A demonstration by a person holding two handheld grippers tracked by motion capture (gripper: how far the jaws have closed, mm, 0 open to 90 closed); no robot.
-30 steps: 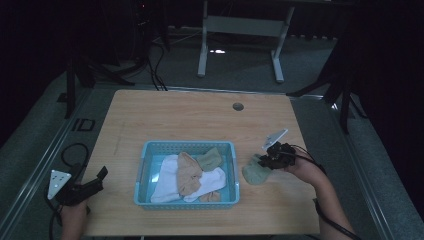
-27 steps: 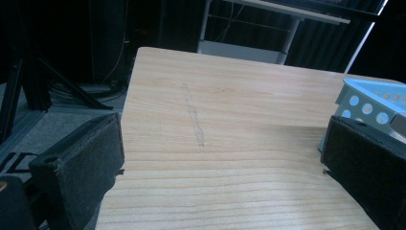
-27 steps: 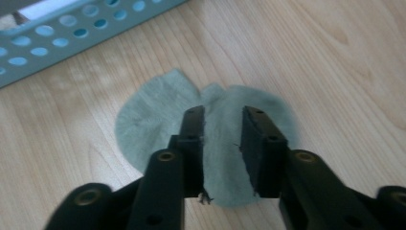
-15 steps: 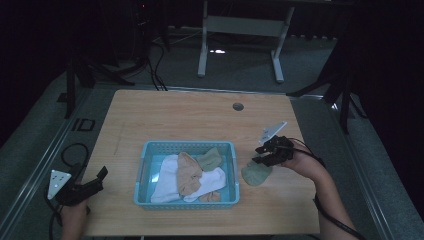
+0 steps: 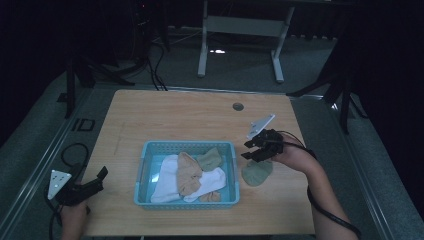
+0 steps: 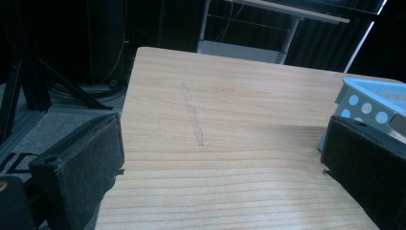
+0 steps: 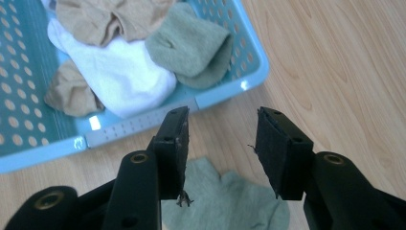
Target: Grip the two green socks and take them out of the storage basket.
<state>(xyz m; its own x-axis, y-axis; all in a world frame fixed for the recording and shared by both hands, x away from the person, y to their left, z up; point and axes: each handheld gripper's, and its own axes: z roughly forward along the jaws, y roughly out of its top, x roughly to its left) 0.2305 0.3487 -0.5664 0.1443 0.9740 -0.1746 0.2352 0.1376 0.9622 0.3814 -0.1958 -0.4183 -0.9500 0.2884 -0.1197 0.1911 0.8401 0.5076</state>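
Green sock (image 5: 257,172) flat on table (image 5: 175,115), just right of basket (image 5: 142,165), long axis slanting up-right. Right gripper (image 5: 254,148) above it, released, empty. Left gripper (image 5: 95,181) released, well apart.

White sock (image 5: 172,181) and tan socks (image 5: 189,172) lie in the blue basket (image 5: 143,165)

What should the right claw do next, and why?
Probably move over the basket toward the green sock inside. The right claw is open and empty above the green sock on the table, apparently a matching one, which lies free beside the basket.
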